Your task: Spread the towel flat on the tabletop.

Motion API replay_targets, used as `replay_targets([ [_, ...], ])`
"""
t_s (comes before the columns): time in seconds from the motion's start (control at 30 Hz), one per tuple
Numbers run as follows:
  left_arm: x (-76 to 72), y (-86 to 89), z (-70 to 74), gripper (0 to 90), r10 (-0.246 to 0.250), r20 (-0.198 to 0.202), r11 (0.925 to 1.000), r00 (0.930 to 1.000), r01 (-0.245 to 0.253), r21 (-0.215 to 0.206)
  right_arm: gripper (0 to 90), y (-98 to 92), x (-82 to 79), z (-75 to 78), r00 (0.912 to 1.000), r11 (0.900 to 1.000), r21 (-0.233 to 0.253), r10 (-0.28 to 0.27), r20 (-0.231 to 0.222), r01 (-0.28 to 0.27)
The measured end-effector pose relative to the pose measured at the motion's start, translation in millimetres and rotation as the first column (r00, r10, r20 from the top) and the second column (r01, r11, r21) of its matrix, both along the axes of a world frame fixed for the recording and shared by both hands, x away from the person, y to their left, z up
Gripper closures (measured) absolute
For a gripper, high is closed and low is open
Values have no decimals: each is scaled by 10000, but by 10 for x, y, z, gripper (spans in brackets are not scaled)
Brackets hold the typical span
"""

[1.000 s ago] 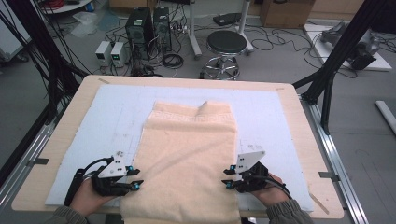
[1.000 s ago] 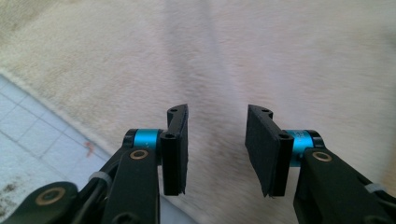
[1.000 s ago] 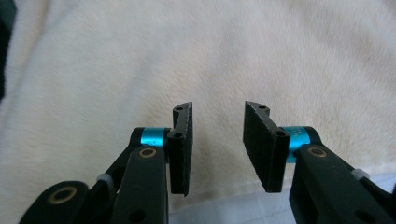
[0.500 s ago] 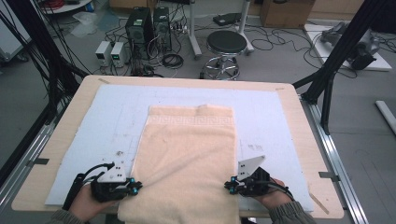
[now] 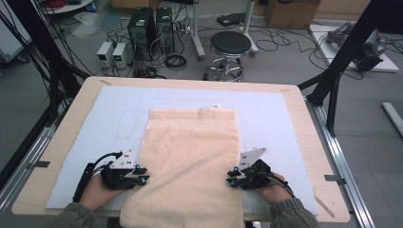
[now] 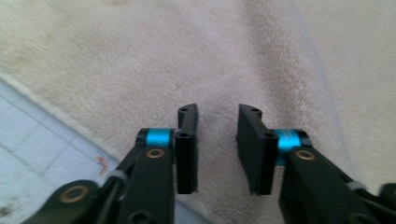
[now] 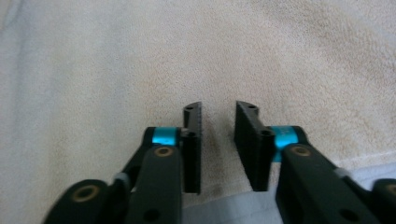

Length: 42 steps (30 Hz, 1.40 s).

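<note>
Room: I see a grey floor beyond the worktop's far edge, with a black round stool [image 5: 230, 43], computer towers [image 5: 151, 24] and loose cables lying about.
Worktop: my wooden worktop [image 5: 71, 123] carries a pale blue mat [image 5: 114, 107] over most of its top.
Towel: the beige towel [image 5: 190, 161] lies flat along the middle of the worktop, its patterned band toward the far edge and its near end hanging over the near edge.
Left gripper: my left gripper [image 5: 141, 175] sits at the towel's left edge, close to the near edge of the worktop; the person's hand [image 5: 97, 192] holds it from behind.
Left jaws: in the left gripper view the left gripper [image 6: 217, 140] has its jaws parted, a clear gap between them, with towel pile under them and nothing pinched.
Right gripper: my right gripper [image 5: 233, 175] sits at the towel's right edge, level with the left one.
Right jaws: in the right gripper view the right gripper [image 7: 218, 140] also stands released, jaws apart over the towel [image 7: 187, 56], mat just showing at the bottom.
</note>
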<state>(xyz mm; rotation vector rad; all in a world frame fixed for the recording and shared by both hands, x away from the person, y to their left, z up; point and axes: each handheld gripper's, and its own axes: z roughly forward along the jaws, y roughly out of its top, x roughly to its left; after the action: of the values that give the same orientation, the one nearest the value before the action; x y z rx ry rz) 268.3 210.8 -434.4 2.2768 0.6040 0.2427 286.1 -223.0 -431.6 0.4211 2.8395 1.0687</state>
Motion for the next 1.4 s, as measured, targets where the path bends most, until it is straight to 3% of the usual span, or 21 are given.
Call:
replay_targets([
  [0.07,-24,18,8,719,10,-76,10000,10000,-10,-2,854,-28,-6,-2,9998,9998,55,186,-99,-186],
  [0.17,-107,56,25,730,-45,-108,10000,9999,45,-9,861,-68,-78,25,9977,9982,-72,587,-333,-589],
  [0.23,-122,99,27,714,92,-3,10000,10000,-92,10,845,-104,-129,41,9980,9983,-48,588,-222,-589],
  [0.37,-1,134,35,627,763,201,9971,9969,-762,-42,732,-168,-104,62,9999,9996,262,-128,-53,129],
  [0.43,73,107,49,624,974,342,9952,9947,-970,-132,694,-148,-67,60,9998,9995,262,-192,110,189],
  [0.53,186,32,33,628,1098,328,9938,9934,-1103,140,627,-92,-12,49,9993,9991,253,-338,177,334],
  [0.57,214,9,8,658,1048,74,9942,9945,-1049,239,615,-80,11,45,9987,9986,299,-450,230,443],
  [0.7,225,14,1,800,1106,186,9937,9937,-1109,153,603,-61,87,25,9967,9966,388,-742,323,729],
  [0.77,223,16,3,851,1258,213,9918,9918,-1262,174,601,-31,122,-13,9964,9968,173,-785,306,780],
  [0.9,252,30,10,862,1613,362,9862,9862,-1625,318,602,-13,170,-17,9950,9955,150,-945,331,941],
  [1.0,264,61,11,862,1748,243,9842,9843,-1754,234,602,16,164,0,9945,9951,190,-975,380,968],
  [1.13,214,65,31,839,1526,293,9880,9878,-1532,190,600,45,139,-1,9962,9966,134,-816,298,812],
  [1.23,177,70,9,788,1358,140,9906,9906,-1360,150,623,18,117,-13,9968,9967,115,-801,62,800],
  [1.4,123,112,9,777,1172,21,9931,9931,-1172,55,638,-30,-2,-2,9983,9983,92,-566,-144,567],
])
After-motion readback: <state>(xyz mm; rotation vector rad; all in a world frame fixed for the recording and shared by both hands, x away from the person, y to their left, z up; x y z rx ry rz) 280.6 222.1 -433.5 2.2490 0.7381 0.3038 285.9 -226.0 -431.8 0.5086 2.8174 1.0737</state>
